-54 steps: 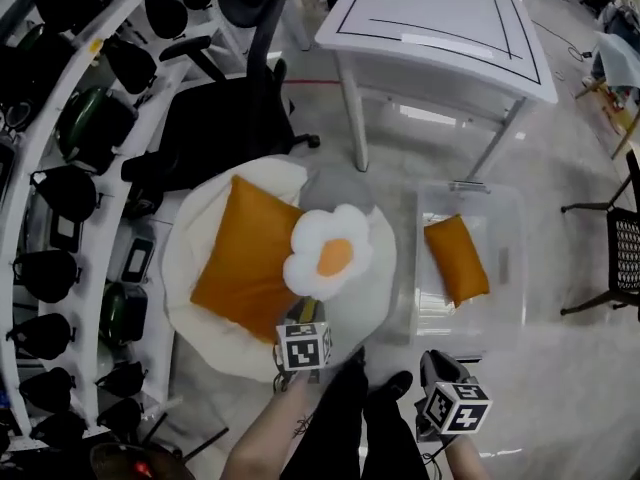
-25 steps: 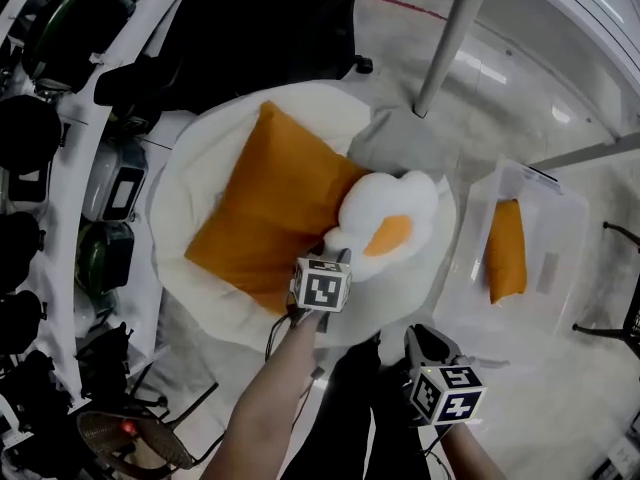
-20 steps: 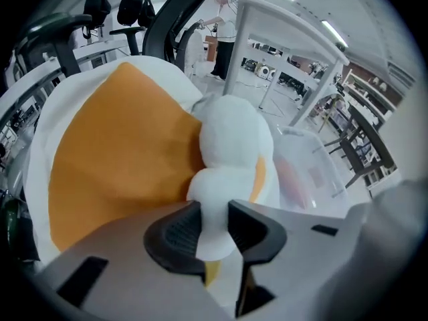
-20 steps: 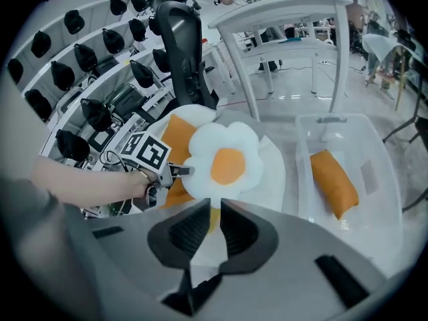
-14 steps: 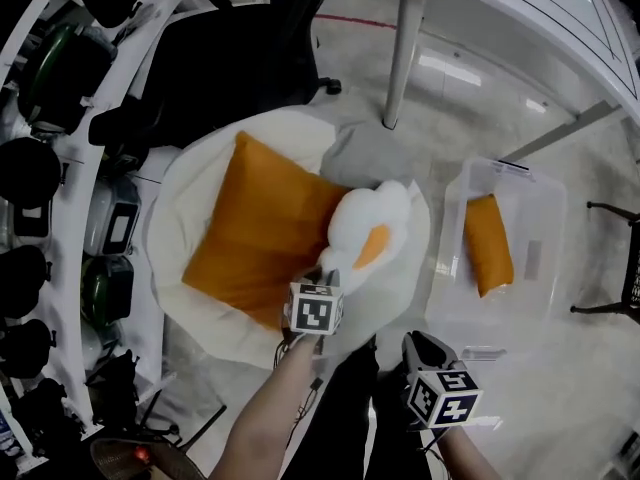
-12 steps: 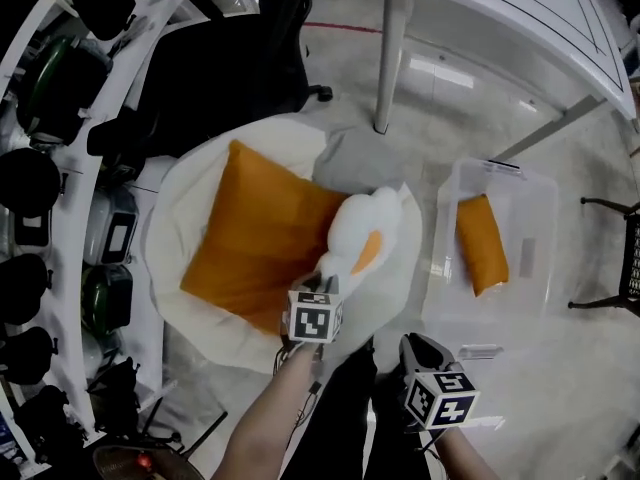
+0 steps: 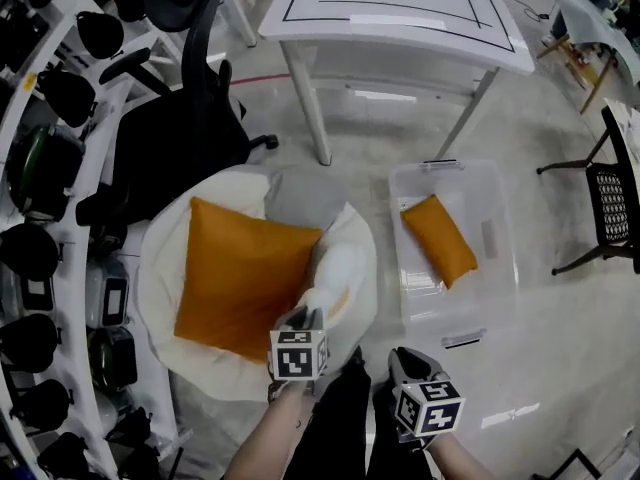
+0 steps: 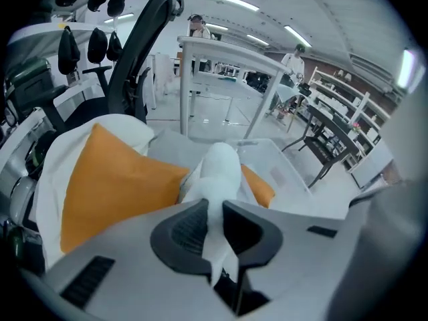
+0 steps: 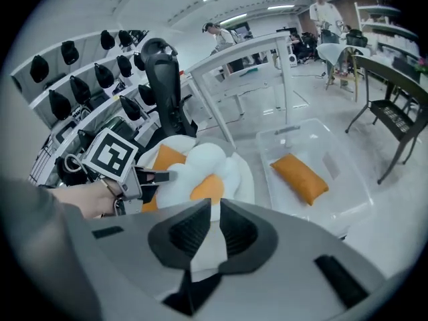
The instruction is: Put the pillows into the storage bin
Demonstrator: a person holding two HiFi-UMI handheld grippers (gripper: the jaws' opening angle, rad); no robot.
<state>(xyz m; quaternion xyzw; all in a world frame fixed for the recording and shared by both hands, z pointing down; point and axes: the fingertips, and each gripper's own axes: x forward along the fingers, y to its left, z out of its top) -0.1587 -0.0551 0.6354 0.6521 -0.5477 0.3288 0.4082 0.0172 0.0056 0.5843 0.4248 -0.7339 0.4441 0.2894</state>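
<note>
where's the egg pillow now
Egg pillow: low centre in the head view, its edge in the left gripper, whose jaws have just been closing on it, over the white beanbag, right of the big orange pillow, left of the clear bin.

The head view looks steeply down from high above the floor (image 7: 565, 313); the left gripper (image 7: 304, 318) stands near its 6 o'clock, the right gripper (image 7: 402, 360) near 5 o'clock; each gripper view sits low, close behind its own jaws, facing forward and somewhat down; all three share the egg pillow (image 7: 335, 271), the storage bin (image 7: 497, 280) and the white table (image 7: 400, 30); the right one shows also the left gripper at 9 o'clock.
</note>
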